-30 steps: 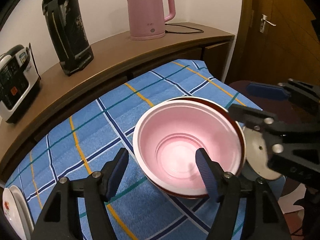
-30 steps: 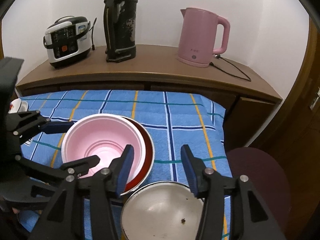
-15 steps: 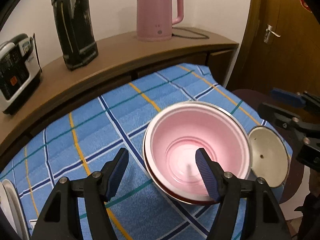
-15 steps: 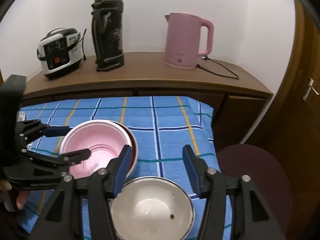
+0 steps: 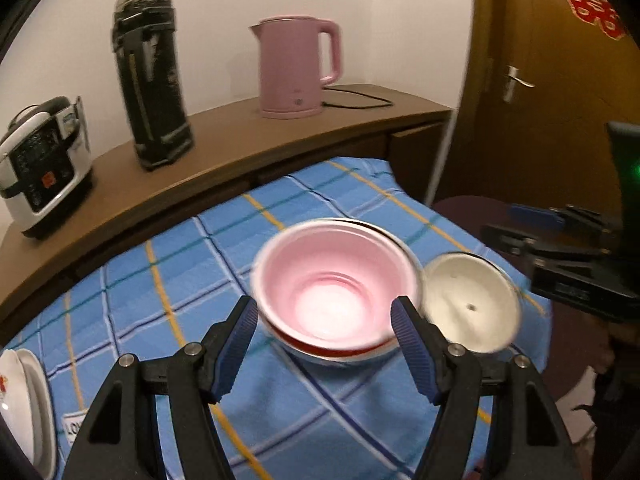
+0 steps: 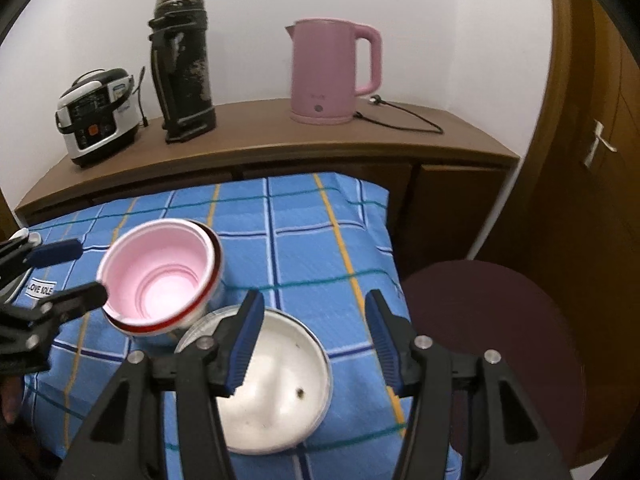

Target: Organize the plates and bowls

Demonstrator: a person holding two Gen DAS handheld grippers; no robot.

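Pink bowl [image 5: 336,280] was found nested in red-rimmed bowl [image 6: 176,322] on the tabletop [image 6: 304,248], white bowl [image 6: 276,380] left unstacked just beside, both left tongs [image 5: 324,344] and right tongs [image 6: 314,340] held wide, empty.

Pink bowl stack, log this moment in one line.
pink plastic bowl nested in red-rimmed bowl | white metal bowl beside | left gripper open | right gripper open
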